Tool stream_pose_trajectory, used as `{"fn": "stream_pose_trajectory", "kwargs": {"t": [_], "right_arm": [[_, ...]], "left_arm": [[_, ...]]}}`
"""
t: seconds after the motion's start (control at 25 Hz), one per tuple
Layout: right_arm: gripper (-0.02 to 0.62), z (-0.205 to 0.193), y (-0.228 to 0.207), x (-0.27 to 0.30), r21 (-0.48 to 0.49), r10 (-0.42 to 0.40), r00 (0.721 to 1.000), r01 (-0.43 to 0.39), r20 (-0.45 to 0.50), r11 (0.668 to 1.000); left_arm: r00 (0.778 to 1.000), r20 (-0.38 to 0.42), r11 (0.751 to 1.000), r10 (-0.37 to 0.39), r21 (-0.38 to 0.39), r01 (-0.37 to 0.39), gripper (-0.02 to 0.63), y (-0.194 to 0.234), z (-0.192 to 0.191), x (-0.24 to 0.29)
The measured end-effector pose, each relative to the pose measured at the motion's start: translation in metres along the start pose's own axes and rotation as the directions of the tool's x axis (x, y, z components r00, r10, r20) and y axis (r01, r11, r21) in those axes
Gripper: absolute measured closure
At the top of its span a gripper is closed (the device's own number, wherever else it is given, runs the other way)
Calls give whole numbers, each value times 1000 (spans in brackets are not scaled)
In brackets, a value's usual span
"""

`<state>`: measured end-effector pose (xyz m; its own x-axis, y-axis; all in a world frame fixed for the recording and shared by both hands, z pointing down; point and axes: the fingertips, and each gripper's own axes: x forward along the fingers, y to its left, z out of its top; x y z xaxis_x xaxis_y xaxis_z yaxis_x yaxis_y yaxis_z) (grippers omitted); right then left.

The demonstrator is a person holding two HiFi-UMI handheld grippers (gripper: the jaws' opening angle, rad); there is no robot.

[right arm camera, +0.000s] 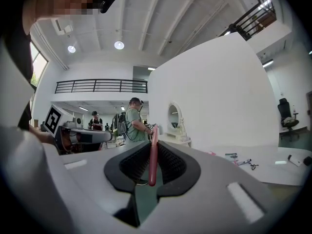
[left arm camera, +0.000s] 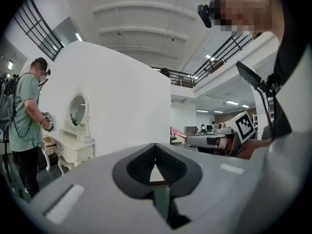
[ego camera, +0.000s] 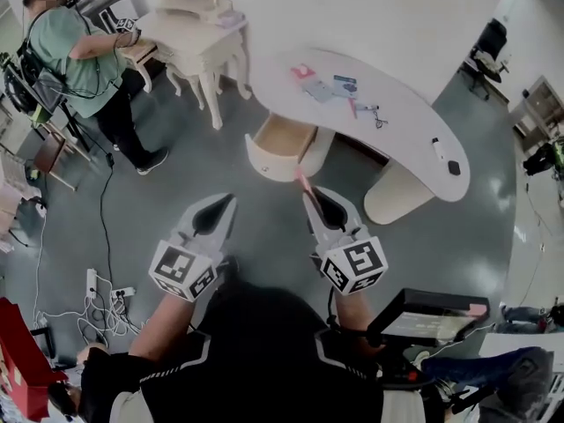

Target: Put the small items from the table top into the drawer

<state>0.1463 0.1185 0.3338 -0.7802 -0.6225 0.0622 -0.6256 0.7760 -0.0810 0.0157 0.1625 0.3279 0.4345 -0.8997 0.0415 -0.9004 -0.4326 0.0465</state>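
My right gripper (ego camera: 307,194) is shut on a thin pink pen (ego camera: 301,181), which sticks up past the fingertips. In the right gripper view the pink pen (right arm camera: 153,155) stands upright between the closed jaws of that gripper (right arm camera: 153,147). My left gripper (ego camera: 229,201) is shut with nothing in it, as the left gripper view (left arm camera: 155,147) also shows. Both hang over the floor, short of the open drawer (ego camera: 282,144) at the left end of the white curved table (ego camera: 414,139). On the table lie a pink item (ego camera: 302,71), a blue card (ego camera: 345,82), a second pen (ego camera: 354,107) and several other small things.
A person in a green shirt (ego camera: 75,51) stands at a white dressing table (ego camera: 198,38) at the back left. Cables and a power strip (ego camera: 92,282) lie on the floor at left. A black box (ego camera: 432,320) sits at the lower right.
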Motion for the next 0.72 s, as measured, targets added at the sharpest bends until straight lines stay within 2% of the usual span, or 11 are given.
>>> {"fn": "stream_pose_trajectory", "kwargs": {"t": [0.72], "right_arm": [[545, 12, -13, 114, -13, -93, 995, 93, -37, 996]], "left_arm": [[992, -11, 992, -123, -34, 122, 606, 115, 5, 56]]}}
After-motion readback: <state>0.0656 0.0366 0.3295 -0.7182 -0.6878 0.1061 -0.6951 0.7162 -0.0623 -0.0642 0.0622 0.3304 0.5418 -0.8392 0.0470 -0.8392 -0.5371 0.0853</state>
